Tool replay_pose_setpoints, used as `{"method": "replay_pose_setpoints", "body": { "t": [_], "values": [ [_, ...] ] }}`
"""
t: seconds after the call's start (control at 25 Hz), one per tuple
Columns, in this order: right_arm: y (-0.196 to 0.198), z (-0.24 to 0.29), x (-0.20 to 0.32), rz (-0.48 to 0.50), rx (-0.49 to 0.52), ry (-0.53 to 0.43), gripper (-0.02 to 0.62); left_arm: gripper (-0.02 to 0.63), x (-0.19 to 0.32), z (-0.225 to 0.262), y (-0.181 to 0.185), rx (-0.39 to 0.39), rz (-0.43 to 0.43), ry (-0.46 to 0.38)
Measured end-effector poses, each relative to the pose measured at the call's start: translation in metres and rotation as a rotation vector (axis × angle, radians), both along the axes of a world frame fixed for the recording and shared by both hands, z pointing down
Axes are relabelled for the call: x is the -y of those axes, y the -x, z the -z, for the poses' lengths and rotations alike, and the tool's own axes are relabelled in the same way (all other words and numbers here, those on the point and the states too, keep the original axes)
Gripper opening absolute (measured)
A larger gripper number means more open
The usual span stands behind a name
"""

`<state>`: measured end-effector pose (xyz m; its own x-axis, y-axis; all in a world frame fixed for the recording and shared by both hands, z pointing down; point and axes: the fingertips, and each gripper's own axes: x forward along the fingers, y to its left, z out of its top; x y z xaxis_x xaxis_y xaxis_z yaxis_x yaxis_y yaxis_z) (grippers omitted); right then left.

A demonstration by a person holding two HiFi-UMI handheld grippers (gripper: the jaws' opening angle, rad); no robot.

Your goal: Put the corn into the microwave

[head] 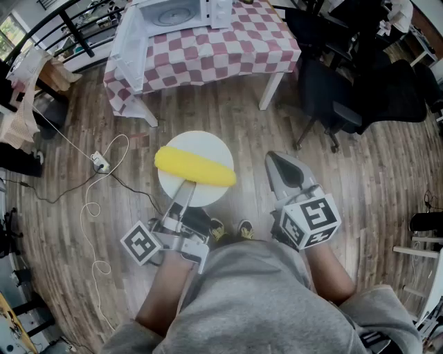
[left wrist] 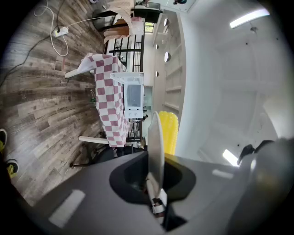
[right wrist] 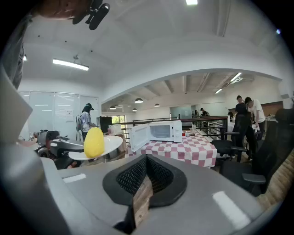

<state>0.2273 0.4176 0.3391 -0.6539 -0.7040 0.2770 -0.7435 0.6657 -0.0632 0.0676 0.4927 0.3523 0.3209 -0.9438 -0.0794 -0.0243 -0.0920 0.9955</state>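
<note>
The left gripper (head: 187, 188) is clamped on the near rim of the white plate (head: 201, 142) bearing the corn (head: 195, 168), the right gripper's (head: 285, 166) jaws are together and empty, and the microwave (head: 181, 12) stands open on the checked table (head: 242, 41).

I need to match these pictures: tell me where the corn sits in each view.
Head view: corn at centre, lying across the white plate.
Left gripper view: centre, just right of the edge-on plate.
Right gripper view: left of centre, on the plate.
Shared landmark: the open microwave on the checked table.
</note>
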Motion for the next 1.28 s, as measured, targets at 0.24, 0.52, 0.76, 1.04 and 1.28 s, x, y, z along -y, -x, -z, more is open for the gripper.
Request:
{"method": "replay_pose_setpoints", "body": {
  "t": [0.24, 0.52, 0.76, 1.04, 1.28],
  "values": [
    [0.005, 0.002, -0.001, -0.025, 0.032, 0.005, -0.003, 0.02, 0.0, 0.001, 0.009, 0.001, 0.003, -0.009],
    [0.018, 0.004, -0.008, -0.027, 0.045, -0.007, -0.003, 0.02, -0.004, 0.001, 0.024, -0.003, -0.001, -0.019],
    [0.03, 0.002, -0.015, -0.014, 0.043, -0.005, -0.003, 0.02, -0.008, -0.001, 0.033, -0.007, 0.0, -0.019],
    [0.036, 0.002, -0.014, -0.003, 0.052, -0.001, -0.003, 0.02, -0.003, 0.001, 0.038, -0.013, -0.009, -0.032],
    [0.037, -0.001, 0.003, -0.011, 0.052, -0.005, -0.003, 0.02, 0.008, -0.004, 0.037, -0.015, -0.016, -0.027]
  ]
}}
